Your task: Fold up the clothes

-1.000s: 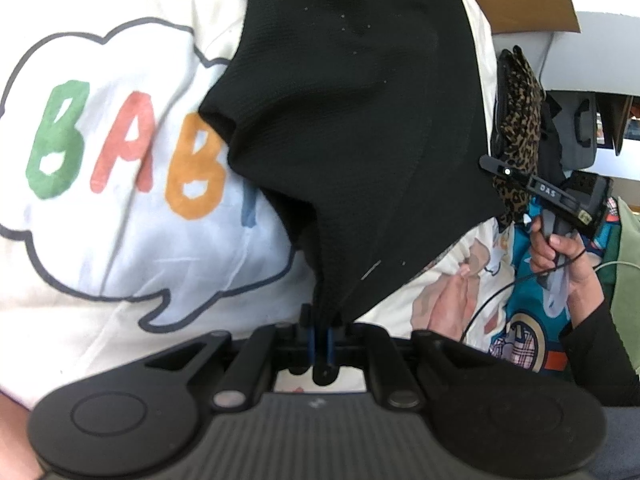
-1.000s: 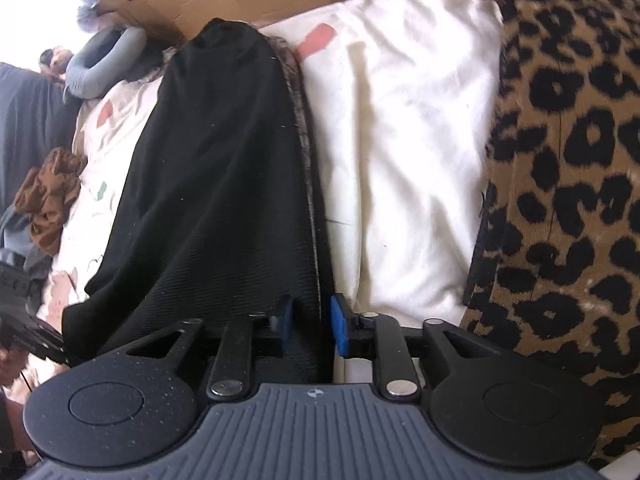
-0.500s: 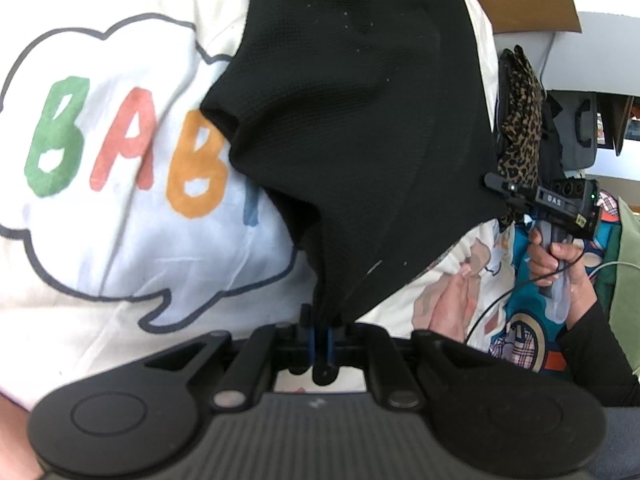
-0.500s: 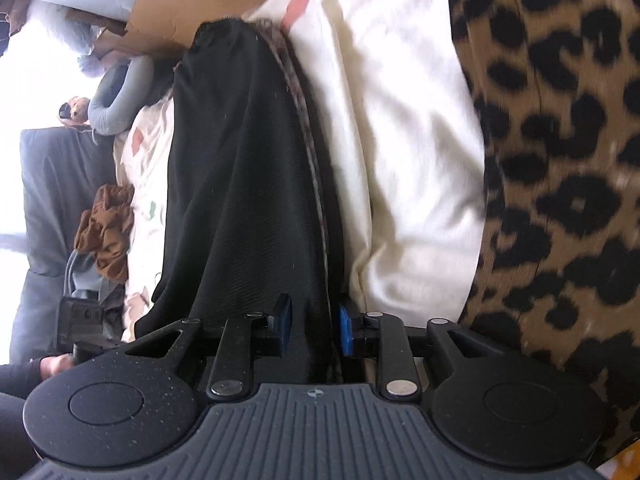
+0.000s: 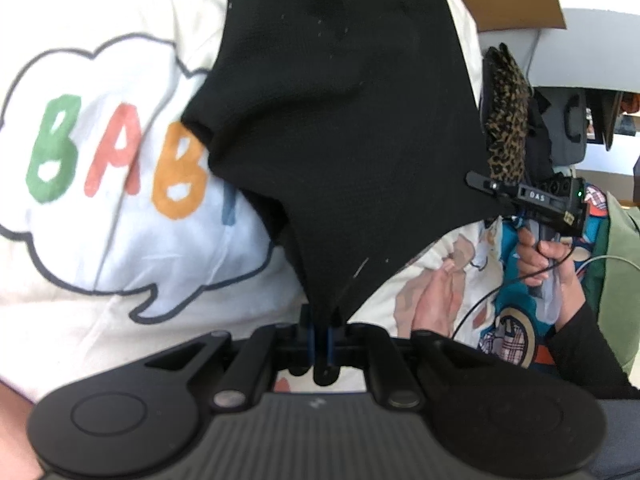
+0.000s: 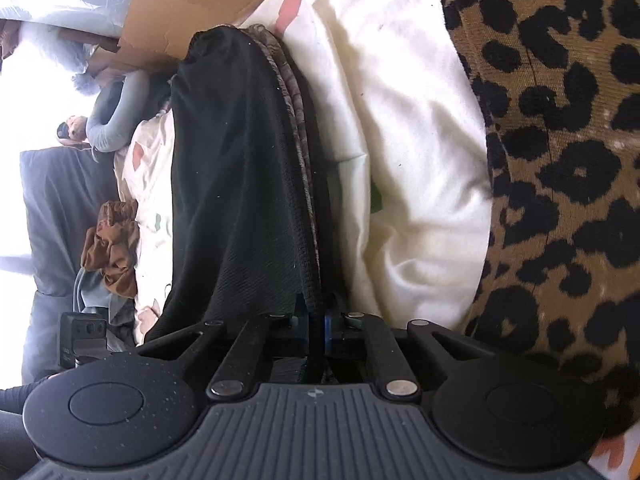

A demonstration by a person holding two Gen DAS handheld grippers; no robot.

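Observation:
A black garment is stretched between both grippers above a cream sheet. My left gripper is shut on one corner of it, the cloth fanning up and away from the blue pads. My right gripper is shut on the garment's other edge, which has a patterned lining along the hem. The right gripper also shows in the left wrist view, held by a hand at the garment's right corner.
The cream sheet with a "BABY" cloud print lies under the garment. A leopard-print cloth fills the right side. Cardboard lies at the back. A brown crumpled cloth lies at the left.
My right gripper's jaws have closed onto the black garment's edge; they stood apart around it before. The left gripper has kept its grip and the garment is pulled tauter.

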